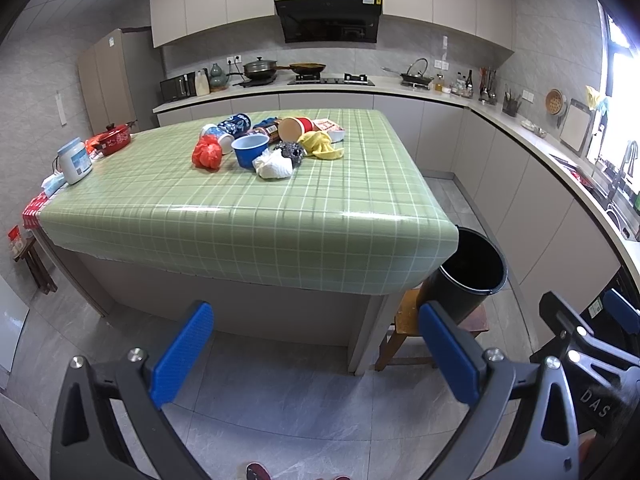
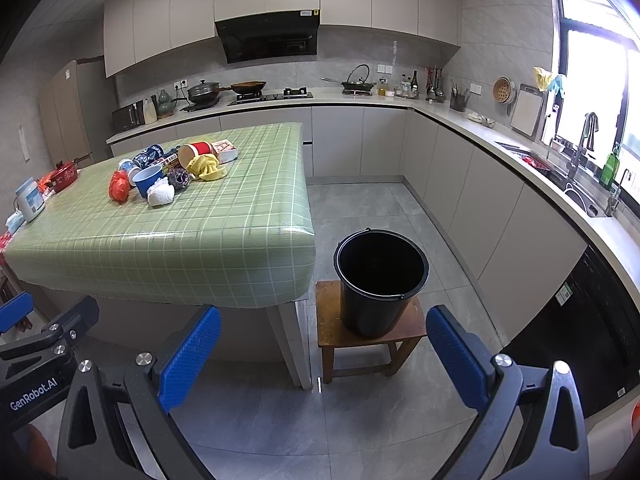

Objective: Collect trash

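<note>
Trash pile (image 1: 264, 142) mid-counter (image 1: 200, 216), ahead and well apart from both grippers. Left gripper (image 1: 316, 356) nearer; right gripper (image 2: 324, 360) faces bin (image 2: 380, 280). Both fingers spread, empty.

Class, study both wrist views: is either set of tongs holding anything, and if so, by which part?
Nothing is held. The left tongs and right tongs are both open, with only floor between their pads.

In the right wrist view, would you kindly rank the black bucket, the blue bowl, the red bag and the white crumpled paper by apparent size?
1. Black bucket, clearly largest, though it is also nearest the camera.
2. Blue bowl.
3. Red bag and white crumpled paper: they look about alike, so I would not rank them.
</note>
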The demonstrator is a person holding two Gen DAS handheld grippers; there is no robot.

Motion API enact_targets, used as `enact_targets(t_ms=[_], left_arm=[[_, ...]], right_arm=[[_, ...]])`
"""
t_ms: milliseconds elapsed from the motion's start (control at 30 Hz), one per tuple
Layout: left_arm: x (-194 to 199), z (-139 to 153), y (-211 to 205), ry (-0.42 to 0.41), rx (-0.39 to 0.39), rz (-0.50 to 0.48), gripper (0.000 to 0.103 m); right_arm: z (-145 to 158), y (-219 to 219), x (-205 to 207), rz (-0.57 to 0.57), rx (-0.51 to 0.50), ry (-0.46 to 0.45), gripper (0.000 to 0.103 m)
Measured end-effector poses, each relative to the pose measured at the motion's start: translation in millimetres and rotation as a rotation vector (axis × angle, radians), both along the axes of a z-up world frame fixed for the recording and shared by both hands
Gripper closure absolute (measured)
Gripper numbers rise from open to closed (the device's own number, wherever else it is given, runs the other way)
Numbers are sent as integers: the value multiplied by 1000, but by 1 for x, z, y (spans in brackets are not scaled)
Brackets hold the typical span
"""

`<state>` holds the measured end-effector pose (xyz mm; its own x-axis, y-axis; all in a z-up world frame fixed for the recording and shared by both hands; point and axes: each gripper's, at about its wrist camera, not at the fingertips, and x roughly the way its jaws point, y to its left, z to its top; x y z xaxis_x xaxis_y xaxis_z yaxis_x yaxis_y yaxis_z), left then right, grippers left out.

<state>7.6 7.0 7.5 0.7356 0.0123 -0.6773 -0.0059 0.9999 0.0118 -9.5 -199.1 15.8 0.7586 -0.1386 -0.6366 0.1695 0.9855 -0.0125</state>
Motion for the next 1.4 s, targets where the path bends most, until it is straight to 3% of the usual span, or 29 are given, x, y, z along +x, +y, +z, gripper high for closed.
enact_targets(t_ms=[1400], left_arm=[[4, -6, 14, -3, 3, 32, 0]], right_arm=[[0, 17, 9, 36, 12, -6, 0]])
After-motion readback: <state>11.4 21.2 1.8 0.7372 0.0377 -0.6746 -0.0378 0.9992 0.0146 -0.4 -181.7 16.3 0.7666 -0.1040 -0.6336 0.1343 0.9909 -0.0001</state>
